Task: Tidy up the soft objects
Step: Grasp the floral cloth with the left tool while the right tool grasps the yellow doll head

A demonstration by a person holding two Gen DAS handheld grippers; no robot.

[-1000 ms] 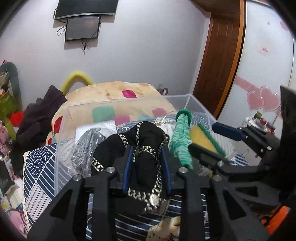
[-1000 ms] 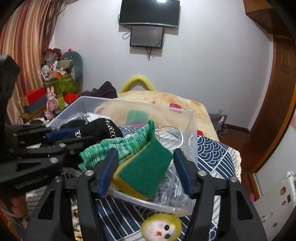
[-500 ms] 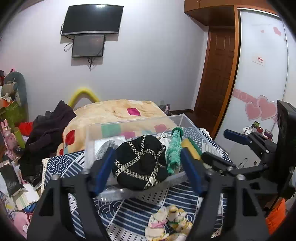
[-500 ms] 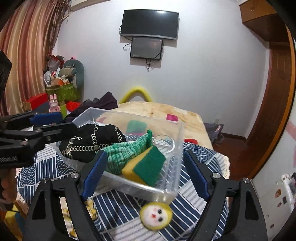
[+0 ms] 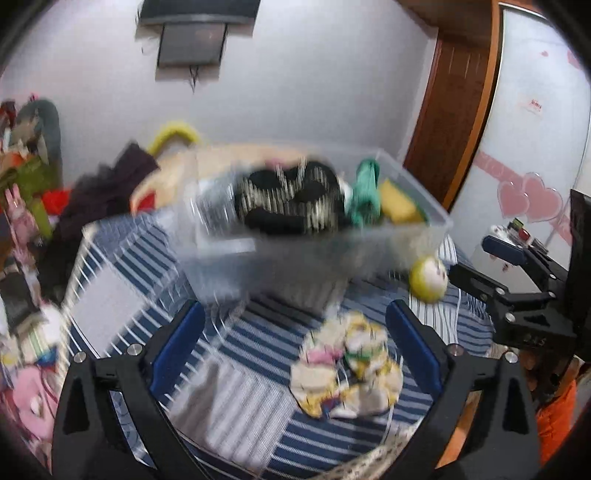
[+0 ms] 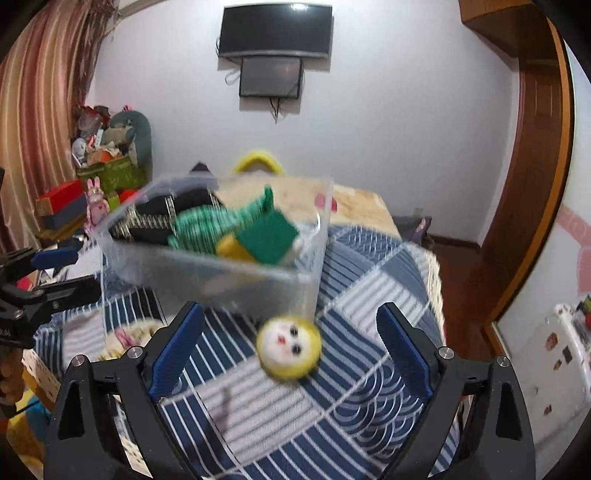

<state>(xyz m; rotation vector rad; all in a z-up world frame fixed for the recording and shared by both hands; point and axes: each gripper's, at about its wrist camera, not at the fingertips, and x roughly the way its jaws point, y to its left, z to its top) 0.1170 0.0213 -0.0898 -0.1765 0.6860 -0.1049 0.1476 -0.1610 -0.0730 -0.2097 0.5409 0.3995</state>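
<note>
Presently, both tongs stand wide and are opening further, with no item pressed between their blue pads. The left tongs [image 5: 295,343] are angled downward over a blue-and-white quilted cover [image 5: 258,369] with stripe and wave patterns; between its fingers lies only that cover and part of a small crumpled printed cloth [image 5: 347,369], cream with pink and yellow marks, untouched. The right tongs [image 6: 288,347] are likewise tilted down over the same cover; a round yellow plush head [image 6: 289,349] with a white face and dark eyes lies on the fabric between its fingers, apart from both pads.

Beyond the fingertips stands a clear plastic bin [image 6: 207,273], rectangular, rigid, its walls blurred in both views. Inside it lie a black knitted item with a pale chain pattern [image 5: 291,199], a green striped knit piece [image 6: 207,229] beside it, and a yellow sponge with a green scouring face [image 6: 266,240] at the end of the bin nearer the right tongs. The plush head sits just beside the bin's near corner, outside it.

Further off: a peach blanket [image 6: 362,210], a dark garment heap [image 5: 107,188], a yellow curved tube [image 6: 258,158], a cluttered corner with boxes [image 6: 59,199], and two wall-mounted screens [image 6: 275,33]. A wooden door [image 5: 454,92] stands to the right.
</note>
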